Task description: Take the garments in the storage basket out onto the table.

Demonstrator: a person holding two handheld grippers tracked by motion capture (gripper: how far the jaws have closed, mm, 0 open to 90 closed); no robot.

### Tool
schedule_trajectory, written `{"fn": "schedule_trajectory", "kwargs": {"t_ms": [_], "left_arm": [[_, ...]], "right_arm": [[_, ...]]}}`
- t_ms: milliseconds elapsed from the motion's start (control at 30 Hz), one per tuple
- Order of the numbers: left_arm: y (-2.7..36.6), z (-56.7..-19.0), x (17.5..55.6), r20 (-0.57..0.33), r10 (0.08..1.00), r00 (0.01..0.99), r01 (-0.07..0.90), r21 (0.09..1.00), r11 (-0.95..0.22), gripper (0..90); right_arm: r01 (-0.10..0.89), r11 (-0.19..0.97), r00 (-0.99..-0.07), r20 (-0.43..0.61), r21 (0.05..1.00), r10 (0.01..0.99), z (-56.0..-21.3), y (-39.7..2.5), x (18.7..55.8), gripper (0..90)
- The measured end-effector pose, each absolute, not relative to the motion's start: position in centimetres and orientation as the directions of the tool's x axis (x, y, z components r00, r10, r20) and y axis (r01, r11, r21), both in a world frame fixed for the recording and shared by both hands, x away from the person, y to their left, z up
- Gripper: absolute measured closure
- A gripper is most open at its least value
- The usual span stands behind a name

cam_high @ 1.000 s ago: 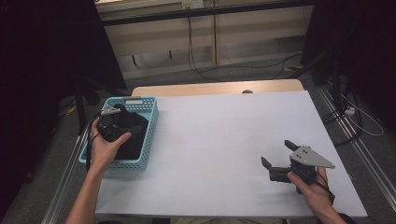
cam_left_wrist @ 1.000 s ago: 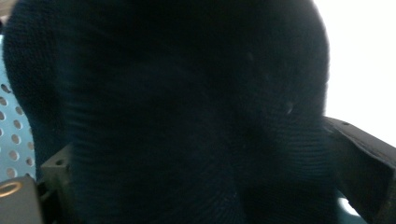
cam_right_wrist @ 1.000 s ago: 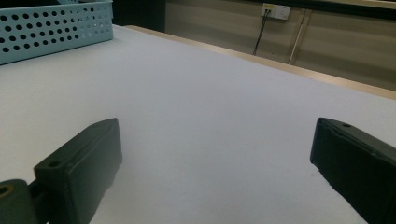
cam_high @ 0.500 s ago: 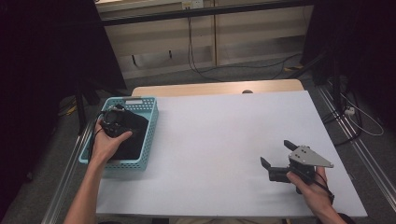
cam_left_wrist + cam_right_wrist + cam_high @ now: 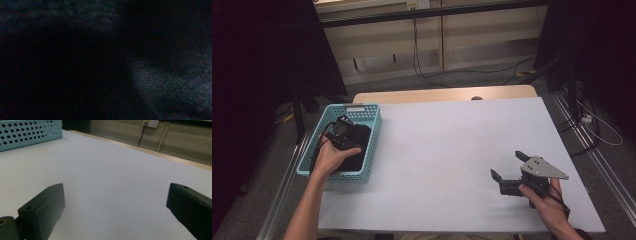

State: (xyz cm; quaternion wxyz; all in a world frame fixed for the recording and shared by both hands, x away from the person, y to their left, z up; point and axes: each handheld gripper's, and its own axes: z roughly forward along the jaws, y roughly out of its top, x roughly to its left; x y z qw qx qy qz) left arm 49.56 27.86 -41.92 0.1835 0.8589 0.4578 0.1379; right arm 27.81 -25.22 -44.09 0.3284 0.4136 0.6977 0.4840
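On the white table, right tongs gape; left tongs, state untellable, sink into basket's dark cloth.

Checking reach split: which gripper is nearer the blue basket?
Left. The left gripper is down inside the blue basket, against the dark cloth in it. The right gripper rests far across the table, near its opposite front corner, jaws open.

Bright table — perhaps murky surroundings
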Motion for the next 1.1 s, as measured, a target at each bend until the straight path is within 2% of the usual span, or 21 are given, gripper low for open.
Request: {"fn": "schedule_trajectory", "kwargs": {"t_ms": [267, 400, 467, 500, 733, 800, 867, 900, 933, 967, 1100], "left_arm": [[28.1, -42.6, 49.6, 0.090, 0.843, 0.530, 0.724, 0.469, -0.506, 0.0], [28.1, -42.4, 49.8, 0.089, 0.839, 0.536, 0.737, 0.435, -0.517, 0.3], [27.8, -42.1, 49.8, 0.123, 0.862, 0.491, 0.759, 0.424, -0.493, 11.2], [27.6, -42.2, 49.7, 0.129, 0.865, 0.484, 0.762, 0.424, -0.490, 12.0], [27.5, -42.4, 49.7, 0.135, 0.853, 0.504, 0.749, 0.423, -0.510, 7.4], [27.4, -42.2, 49.7, 0.136, 0.853, 0.503, 0.754, 0.412, -0.511, 12.0], [27.6, -42.1, 49.8, 0.128, 0.857, 0.498, 0.756, 0.420, -0.502, 24.7], [27.5, -42.1, 49.8, 0.134, 0.859, 0.494, 0.759, 0.416, -0.501, 24.7], [27.5, -42.0, 49.8, 0.144, 0.859, 0.491, 0.756, 0.420, -0.502, 29.9], [27.4, -42.0, 49.8, 0.148, 0.858, 0.492, 0.754, 0.419, -0.505, 38.8], [27.1, -42.1, 49.7, 0.182, 0.855, 0.486, 0.751, 0.413, -0.515, 50.4]], "right_arm": [[0.257, 0.189, -0.452, -0.055, 0.948, 0.890, -44.0, -25.1, 27.8, 1.2], [0.259, 0.189, -0.454, -0.054, 0.947, 0.889, -44.1, -25.1, 27.8, 1.2], [0.260, 0.189, -0.454, -0.053, 0.947, 0.889, -44.1, -25.1, 27.8, 1.2], [0.260, 0.190, -0.454, -0.053, 0.947, 0.890, -44.1, -25.1, 27.8, 1.2], [0.261, 0.191, -0.451, -0.055, 0.946, 0.891, -44.1, -25.2, 27.9, 1.2], [0.261, 0.191, -0.449, -0.056, 0.946, 0.892, -44.1, -25.2, 27.9, 1.2], [0.257, 0.196, -0.451, -0.062, 0.946, 0.891, -44.0, -25.1, 27.9, 1.2], [0.257, 0.196, -0.451, -0.062, 0.946, 0.891, -44.0, -25.1, 27.9, 1.2], [0.255, 0.196, -0.453, -0.062, 0.947, 0.889, -44.0, -25.1, 27.9, 1.2], [0.253, 0.197, -0.456, -0.063, 0.947, 0.888, -44.0, -25.1, 27.9, 1.2], [0.259, 0.196, -0.451, -0.060, 0.946, 0.890, -44.1, -25.2, 28.0, 1.2]]}}
